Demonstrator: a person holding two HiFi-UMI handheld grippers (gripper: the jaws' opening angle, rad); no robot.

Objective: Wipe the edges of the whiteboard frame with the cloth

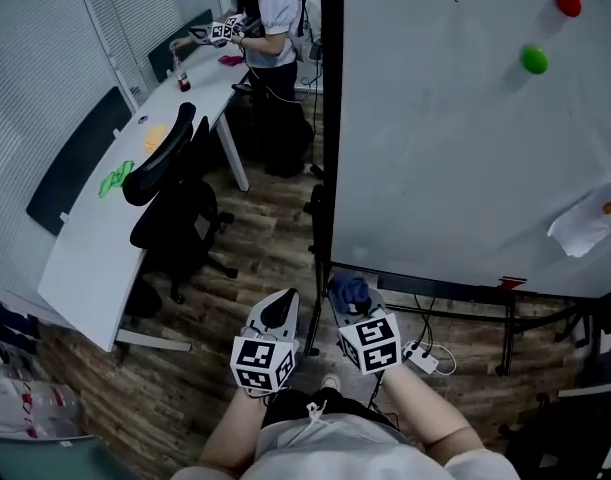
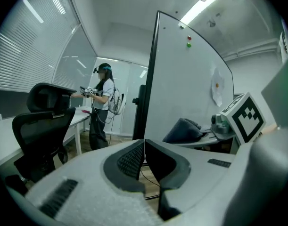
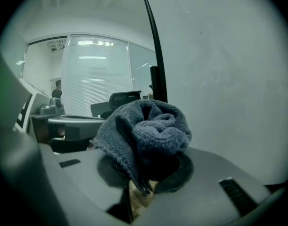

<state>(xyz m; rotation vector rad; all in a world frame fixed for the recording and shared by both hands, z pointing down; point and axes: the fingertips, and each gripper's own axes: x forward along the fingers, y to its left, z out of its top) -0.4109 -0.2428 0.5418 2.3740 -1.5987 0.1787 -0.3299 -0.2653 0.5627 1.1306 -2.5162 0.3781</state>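
- Left gripper [image 1: 278, 311] [image 2: 143, 147]: jaws are pressed together, with nothing held between them.
- Right gripper [image 1: 351, 303]: jaws are clamped on a bunched blue-grey knitted cloth [image 1: 350, 290] [image 3: 144, 126].
- Cloth: it is held low, near the bottom left corner of the large white whiteboard [image 1: 445, 148] and just beside the board's black frame [image 1: 331, 118] [image 3: 155, 55]. Contact with the frame cannot be told.
- Cubes with square black-and-white markers [image 1: 262, 362]: one is carried on each gripper. Only the marker patterns can be read.
- Round red magnet [image 1: 568, 2] and round green magnet [image 1: 533, 60]: both are fixed near the board's top right.
- Crumpled white paper sheet [image 1: 583, 230]: it is pinned to the board under a small orange magnet [image 1: 609, 208].
- Black office chair [image 1: 170, 198]: it is drawn up to a long white curved desk [image 1: 85, 268].
- Person in a white top [image 1: 270, 18]: seen standing at the desk's far end.
- White power strip [image 1: 421, 357]: it lies on the wood-plank floor [image 1: 265, 258] below the board.
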